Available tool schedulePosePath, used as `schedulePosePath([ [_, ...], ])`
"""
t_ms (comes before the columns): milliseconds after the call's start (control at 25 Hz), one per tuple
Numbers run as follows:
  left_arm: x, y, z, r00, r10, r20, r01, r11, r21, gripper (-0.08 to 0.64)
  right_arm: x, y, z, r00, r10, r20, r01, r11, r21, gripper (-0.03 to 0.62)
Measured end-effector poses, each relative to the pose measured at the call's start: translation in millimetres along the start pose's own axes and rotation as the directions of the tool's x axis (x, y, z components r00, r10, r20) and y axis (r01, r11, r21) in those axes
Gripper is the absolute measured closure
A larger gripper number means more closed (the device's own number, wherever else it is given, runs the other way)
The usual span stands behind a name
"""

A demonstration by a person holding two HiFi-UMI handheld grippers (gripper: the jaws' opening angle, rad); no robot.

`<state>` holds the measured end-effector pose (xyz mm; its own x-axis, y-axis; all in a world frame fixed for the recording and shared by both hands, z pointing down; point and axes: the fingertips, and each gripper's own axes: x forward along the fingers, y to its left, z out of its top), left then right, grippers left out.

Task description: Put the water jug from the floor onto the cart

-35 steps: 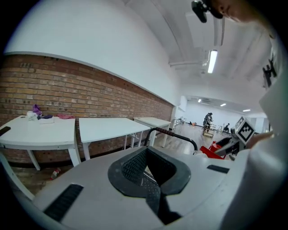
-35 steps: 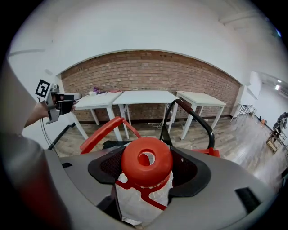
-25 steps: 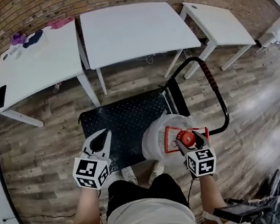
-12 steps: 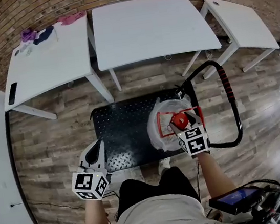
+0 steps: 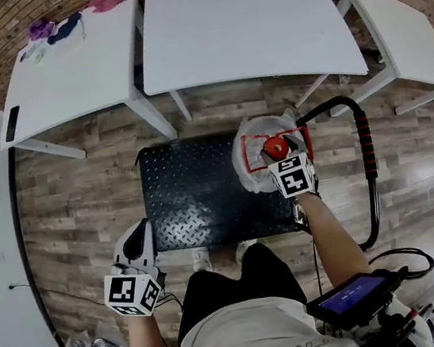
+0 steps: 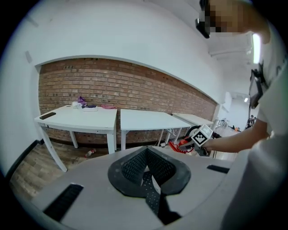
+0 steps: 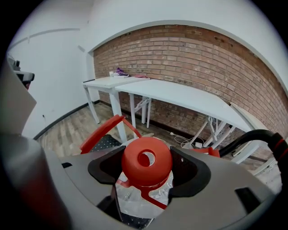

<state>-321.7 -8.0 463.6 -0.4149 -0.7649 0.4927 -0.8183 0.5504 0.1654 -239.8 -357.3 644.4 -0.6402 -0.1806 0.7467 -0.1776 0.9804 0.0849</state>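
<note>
Sitting on plank floor, the cart faces tables and brick wall.

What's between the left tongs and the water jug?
Head view: only the cart's bare black deck lies between the left tongs and the water jug.

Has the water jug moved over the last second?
Yes. The water jug, held by the right hand-held gripper, went from the near right edge of the cart deck to its far right corner.
</note>
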Motion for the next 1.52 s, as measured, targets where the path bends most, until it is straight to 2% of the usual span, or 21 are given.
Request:
schedulePosePath([
  [160, 2.7, 2.4, -8.0, 0.999, 0.036, -0.016, -0.036, 0.999, -0.009, 0.560, 31.6, -30.9, 2.8, 1.000, -0.016, -0.006, 0.017, 1.000, 0.003, 0.279],
  [320, 2.7, 7.1, -12.8, 0.997, 0.070, -0.035, -0.070, 0.998, -0.003, 0.560, 55.4, -53.0, -0.4, 0.999, -0.024, -0.021, 0.026, 0.998, 0.058, 0.279],
  [760, 8.4, 7.0, -23.1, 0.993, 0.083, -0.078, -0.082, 0.997, 0.009, 0.560, 85.2, -63.7, -13.2, 1.000, -0.014, -0.028, 0.016, 0.995, 0.096, 0.279],
  [1320, 11.3, -2.8, -32.4, 0.995, 0.039, -0.093, -0.039, 0.999, 0.000, 0.560, 74.9, -72.3, -9.0, 1.000, -0.012, -0.016, 0.013, 0.996, 0.090, 0.278],
  [1520, 9.8, -1.9, -28.0, 0.997, -0.001, -0.071, 0.001, 1.000, -0.002, 0.560, 21.7, -67.5, 20.1, 0.992, -0.052, 0.112, 0.040, 0.994, 0.101, 0.278],
])
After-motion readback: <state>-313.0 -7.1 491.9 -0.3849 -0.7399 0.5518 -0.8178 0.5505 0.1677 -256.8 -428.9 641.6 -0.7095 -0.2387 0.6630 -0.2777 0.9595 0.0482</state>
